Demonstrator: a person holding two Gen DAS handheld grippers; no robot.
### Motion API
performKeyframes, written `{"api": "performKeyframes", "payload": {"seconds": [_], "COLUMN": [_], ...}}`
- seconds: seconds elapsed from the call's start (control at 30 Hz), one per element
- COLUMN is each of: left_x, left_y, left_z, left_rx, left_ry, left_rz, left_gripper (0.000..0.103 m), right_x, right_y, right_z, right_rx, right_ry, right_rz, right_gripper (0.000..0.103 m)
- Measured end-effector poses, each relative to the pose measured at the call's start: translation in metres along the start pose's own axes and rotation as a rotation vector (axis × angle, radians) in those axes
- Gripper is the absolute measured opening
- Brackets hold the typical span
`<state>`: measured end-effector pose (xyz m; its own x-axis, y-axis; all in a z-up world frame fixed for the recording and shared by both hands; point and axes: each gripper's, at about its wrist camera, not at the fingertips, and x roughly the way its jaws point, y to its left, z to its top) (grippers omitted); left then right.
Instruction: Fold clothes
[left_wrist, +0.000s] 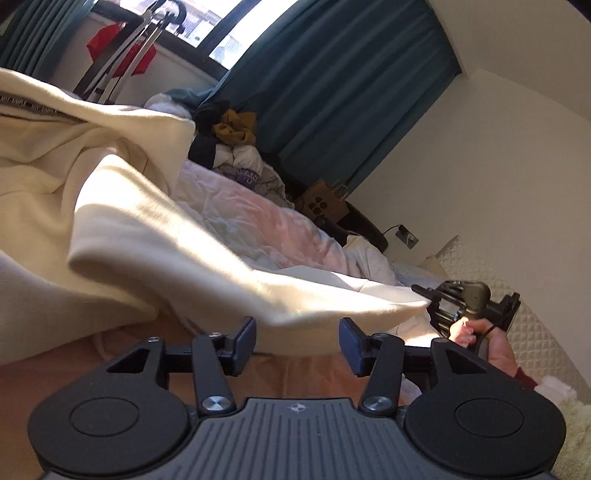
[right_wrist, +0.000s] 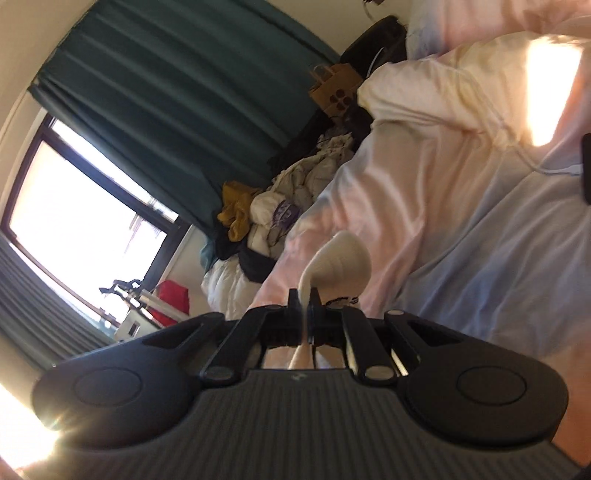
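Right gripper (right_wrist: 305, 301): fingers clamped on the cream sweatshirt's (left_wrist: 155, 236) sleeve end, lifting it off the bed (right_wrist: 480, 240) to fold.
Left gripper (left_wrist: 297, 341): fingers apart, empty, just beside the sleeve's edge.

Out ahead of the left hand-held gripper (left_wrist: 297, 339) there's the bed (left_wrist: 236, 206), its rumpled sheet pale pink going to light blue. The cream garment (left_wrist: 122, 206) sprawls across it just beyond the fingertips, one part of it lifted off the sheet. Further out, at the bed's far end, a heap of clothes (left_wrist: 236, 147) sits piled up, white and dark pieces with a mustard one on top. Off to that gripper's right lies a white quilted cover (left_wrist: 532, 332).
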<state>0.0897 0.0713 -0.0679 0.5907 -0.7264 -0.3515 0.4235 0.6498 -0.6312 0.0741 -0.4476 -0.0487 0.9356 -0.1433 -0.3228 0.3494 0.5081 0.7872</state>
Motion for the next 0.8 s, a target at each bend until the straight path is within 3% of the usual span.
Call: {"api": "performKeyframes", "payload": {"seconds": [0.07, 0.13, 0.23, 0.4, 0.57, 0.7, 0.77, 0.8], "left_x": [-0.008, -0.016, -0.030, -0.058, -0.080, -0.098, -0.103, -0.106], "left_y": [0.011, 0.027, 0.055, 0.094, 0.136, 0.155, 0.160, 0.163], "left_z": [0.000, -0.001, -0.001, 0.004, -0.016, -0.023, -0.023, -0.025], "left_rx": [-0.082, -0.179, -0.333, -0.569, -0.894, -1.009, -1.029, -1.046], "left_ry": [0.014, 0.038, 0.061, -0.062, -0.211, -0.370, -0.437, -0.458], "left_rz": [0.034, 0.126, 0.255, 0.372, 0.407, 0.413, 0.424, 0.427], "left_gripper": [0.059, 0.064, 0.065, 0.078, 0.079, 0.073, 0.064, 0.050], "right_x": [-0.005, -0.004, 0.001, 0.002, 0.007, 0.009, 0.011, 0.012], "right_y": [-0.027, -0.045, -0.062, -0.073, -0.082, -0.084, -0.080, -0.078], "right_z": [0.006, 0.008, 0.009, 0.005, 0.002, 0.001, 0.001, 0.001], "right_rx": [0.023, 0.050, 0.083, 0.121, 0.154, 0.165, 0.142, 0.126], "right_ry": [-0.005, 0.009, 0.034, 0.045, 0.080, 0.076, 0.069, 0.066], "right_rz": [-0.057, -0.098, -0.132, -0.134, -0.155, -0.155, -0.162, -0.167], "right_gripper": [0.006, 0.006, 0.006, 0.006, 0.006, 0.006, 0.006, 0.006]}}
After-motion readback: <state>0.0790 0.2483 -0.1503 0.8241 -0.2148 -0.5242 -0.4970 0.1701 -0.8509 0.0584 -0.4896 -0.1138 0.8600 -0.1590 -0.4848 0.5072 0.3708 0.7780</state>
